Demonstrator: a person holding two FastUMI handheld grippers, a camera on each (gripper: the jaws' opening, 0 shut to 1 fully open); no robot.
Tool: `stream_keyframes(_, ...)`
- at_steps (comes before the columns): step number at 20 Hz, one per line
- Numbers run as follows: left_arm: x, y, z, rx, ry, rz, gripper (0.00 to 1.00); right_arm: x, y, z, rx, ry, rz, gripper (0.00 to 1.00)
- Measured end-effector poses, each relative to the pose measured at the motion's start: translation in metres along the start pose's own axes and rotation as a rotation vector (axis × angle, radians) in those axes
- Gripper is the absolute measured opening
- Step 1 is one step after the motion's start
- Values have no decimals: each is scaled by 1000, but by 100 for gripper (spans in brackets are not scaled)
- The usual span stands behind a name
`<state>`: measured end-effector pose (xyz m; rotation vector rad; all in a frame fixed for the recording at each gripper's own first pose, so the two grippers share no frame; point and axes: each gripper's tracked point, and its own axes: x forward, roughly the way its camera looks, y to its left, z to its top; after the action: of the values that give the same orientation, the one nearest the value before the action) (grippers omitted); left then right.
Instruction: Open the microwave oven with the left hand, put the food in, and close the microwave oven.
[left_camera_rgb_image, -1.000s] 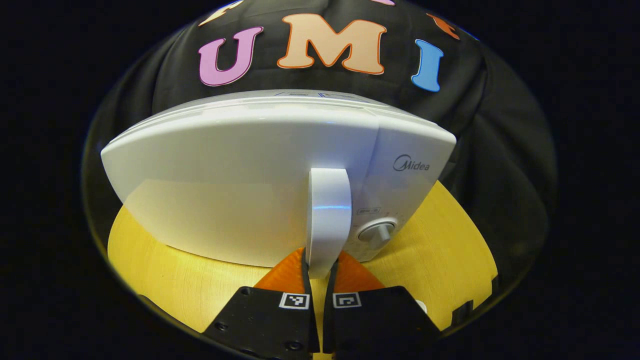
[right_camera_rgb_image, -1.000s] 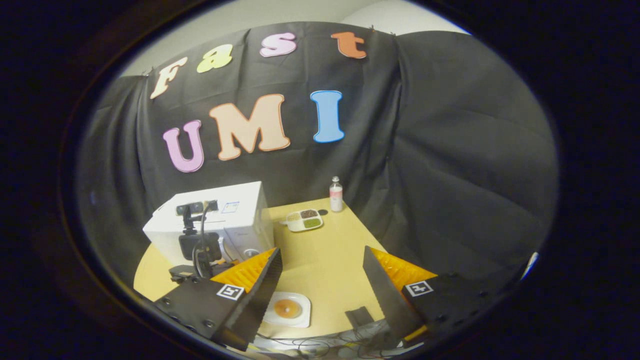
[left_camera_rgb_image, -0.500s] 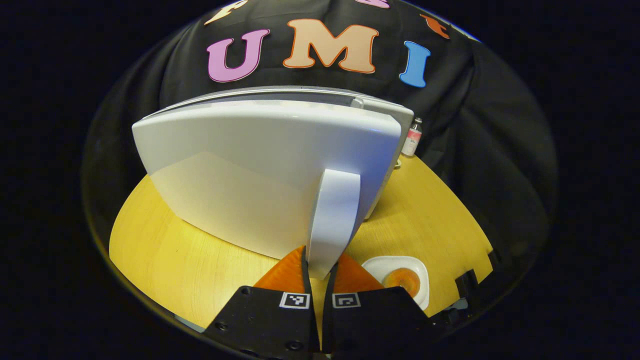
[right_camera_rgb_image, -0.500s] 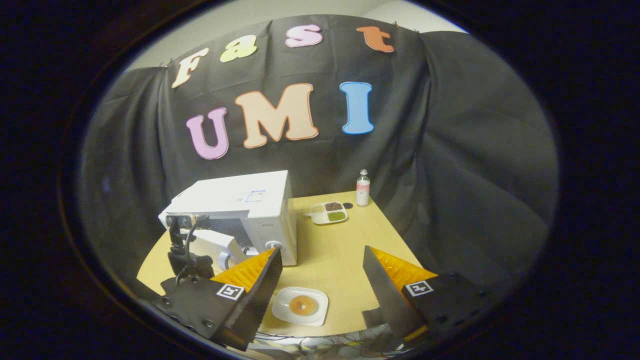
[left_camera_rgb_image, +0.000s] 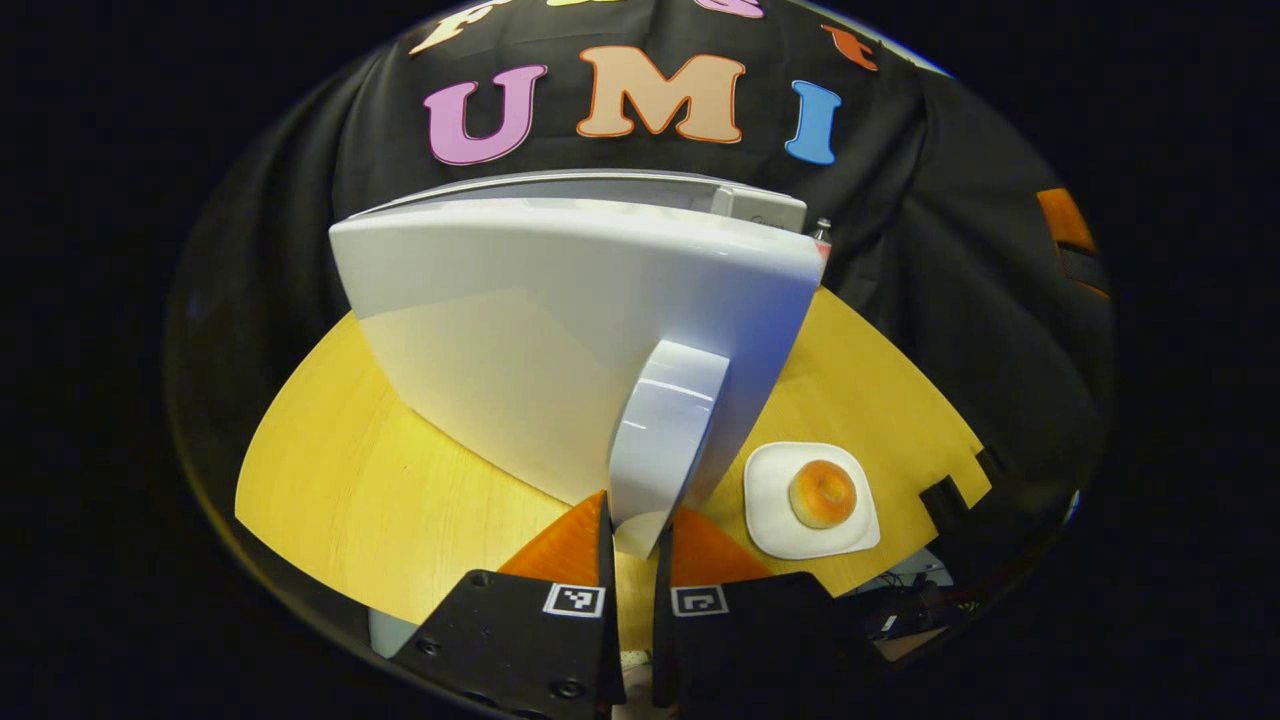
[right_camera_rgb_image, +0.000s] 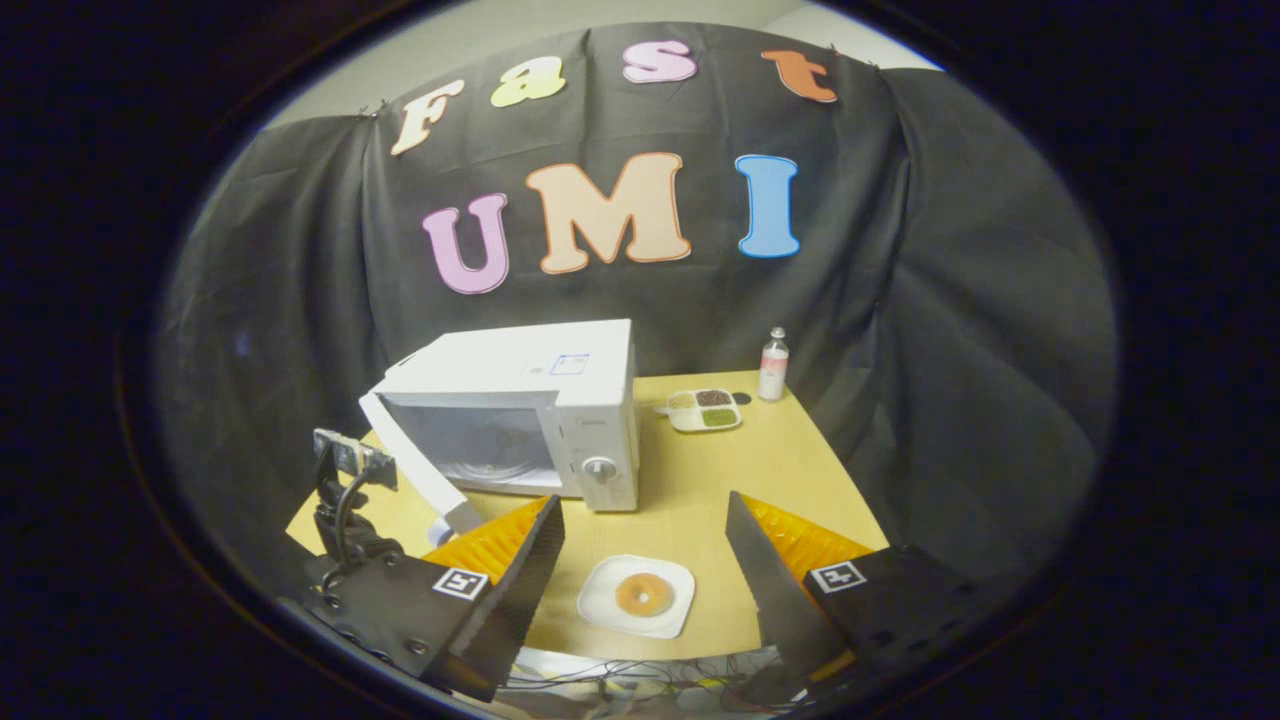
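Observation:
The white microwave (right_camera_rgb_image: 560, 385) stands on the wooden table (right_camera_rgb_image: 700, 480) with its door (left_camera_rgb_image: 560, 320) swung wide to the left, showing the cavity and glass turntable (right_camera_rgb_image: 490, 450). My left gripper (left_camera_rgb_image: 636, 520) is shut on the lower end of the door handle (left_camera_rgb_image: 668, 420). A doughnut (right_camera_rgb_image: 644, 595) lies on a white square plate (right_camera_rgb_image: 610, 610) near the table's front edge. It also appears to the right of the handle (left_camera_rgb_image: 822, 493). My right gripper (right_camera_rgb_image: 645, 505) hangs open above that plate, holding nothing.
A divided tray of food (right_camera_rgb_image: 705, 409) and a small bottle (right_camera_rgb_image: 773, 364) stand at the back right of the table. Cables (right_camera_rgb_image: 620, 685) lie below the front edge. The left gripper's body and cable (right_camera_rgb_image: 345, 495) stand by the door's outer edge.
My left gripper has pulled the door from shut to wide open, and the cavity now shows. My right gripper stayed open and shifted its aim toward the microwave and plate.

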<state>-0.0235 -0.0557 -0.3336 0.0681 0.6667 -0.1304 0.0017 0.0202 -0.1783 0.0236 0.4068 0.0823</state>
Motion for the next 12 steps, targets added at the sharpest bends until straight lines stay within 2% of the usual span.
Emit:
stream_keyframes(1, -7, 6, -4, -8, 3, 10, 11, -1, 3, -1, -3, 0, 5, 94)
stream_keyframes(2, -13, 12, -10, -14, 2, 20, 12, -2, 5, -3, -4, 1, 8, 100)
stream_keyframes(4, -27, 25, -19, -33, 5, 41, 13, -2, 11, -9, -7, 8, 20, 100)
stream_keyframes(5, -34, 32, -23, -47, 8, 48, 14, -2, 14, -11, -7, 15, 28, 94)
stream_keyframes(6, -39, 39, -27, -78, 8, 54, 14, -1, 18, -14, -6, 20, 38, 94)
stream_keyframes(7, -45, 46, -29, -123, 7, 60, 17, -1, 22, -15, -5, 23, 49, 100)
stream_keyframes(8, -50, 52, -32, -171, 8, 67, 18, -1, 27, -17, -6, 26, 61, 100)
stream_keyframes(9, -55, 59, -34, -210, 5, 83, 22, -2, 30, -17, -9, 27, 71, 100)
stream_keyframes(10, -60, 67, -37, -230, 3, 108, 23, -2, 34, -19, -13, 29, 82, 94)
stream_keyframes(12, -73, 87, -43, -244, -7, 171, 27, 1, 39, -22, -21, 36, 102, 94)
